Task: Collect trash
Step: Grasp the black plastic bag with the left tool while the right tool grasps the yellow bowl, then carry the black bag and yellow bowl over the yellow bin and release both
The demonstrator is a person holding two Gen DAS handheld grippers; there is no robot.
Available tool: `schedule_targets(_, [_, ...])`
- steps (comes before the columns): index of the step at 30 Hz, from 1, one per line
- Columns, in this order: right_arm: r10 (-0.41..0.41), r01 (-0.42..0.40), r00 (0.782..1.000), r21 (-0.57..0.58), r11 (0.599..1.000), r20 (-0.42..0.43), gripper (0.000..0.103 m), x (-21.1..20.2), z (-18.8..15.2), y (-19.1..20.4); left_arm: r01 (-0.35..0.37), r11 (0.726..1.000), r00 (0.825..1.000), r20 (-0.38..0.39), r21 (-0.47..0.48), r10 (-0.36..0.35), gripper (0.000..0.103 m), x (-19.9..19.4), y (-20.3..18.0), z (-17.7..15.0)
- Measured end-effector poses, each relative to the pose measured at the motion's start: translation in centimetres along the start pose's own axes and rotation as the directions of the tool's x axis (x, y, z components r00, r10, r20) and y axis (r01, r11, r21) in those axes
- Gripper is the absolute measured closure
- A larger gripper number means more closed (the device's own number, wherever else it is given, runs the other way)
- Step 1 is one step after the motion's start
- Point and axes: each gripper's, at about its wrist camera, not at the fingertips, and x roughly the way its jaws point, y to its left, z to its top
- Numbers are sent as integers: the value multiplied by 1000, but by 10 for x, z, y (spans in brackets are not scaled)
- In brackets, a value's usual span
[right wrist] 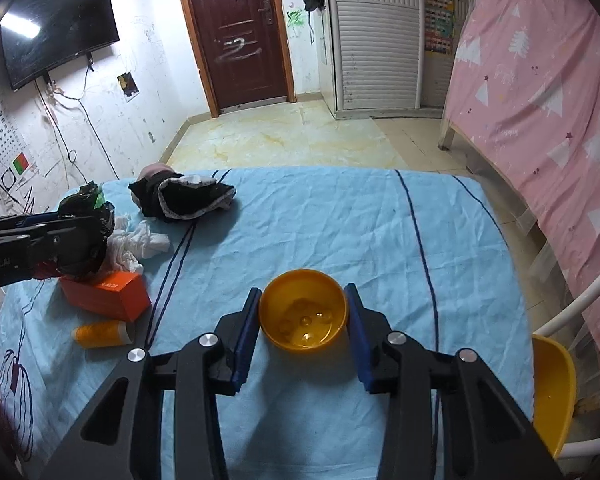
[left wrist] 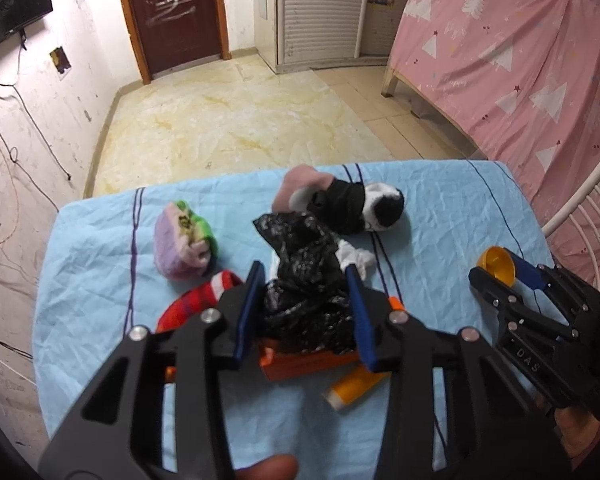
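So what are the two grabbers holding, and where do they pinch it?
The left gripper pinches the black plastic bag by its crumpled middle. The right gripper pinches the small yellow bowl across its rim, one pad on each side.

A black plastic bag (left wrist: 304,280) hides most of the orange box (left wrist: 300,360) at the lower centre of the left wrist view. The red sock (left wrist: 196,300) is partly behind a gripper finger. At the right edge of the right wrist view, a yellow object (right wrist: 552,396) is cut off.
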Motion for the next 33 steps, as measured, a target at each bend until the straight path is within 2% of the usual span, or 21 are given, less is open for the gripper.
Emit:
schedule_targets(9, [9, -10, 998, 21, 1000, 64, 68, -28, -1, -14, 13, 1000, 998, 56, 25, -15, 65, -29, -19, 7])
schedule_targets(16, [-8, 1, 991, 58, 998, 134, 68, -64, -1, -35, 42, 996, 994, 101, 82, -50, 65, -52, -59, 14])
schedule_targets(22, [-56, 33, 981, 126, 991, 185, 68, -97, -12, -79, 72, 986, 989, 117, 152, -90, 65, -61, -105, 15])
schedule_targets(33, [-143, 86, 967, 253, 964, 213, 68, -126, -44, -156, 107, 960, 985, 103, 259, -138, 65, -61, -188, 10])
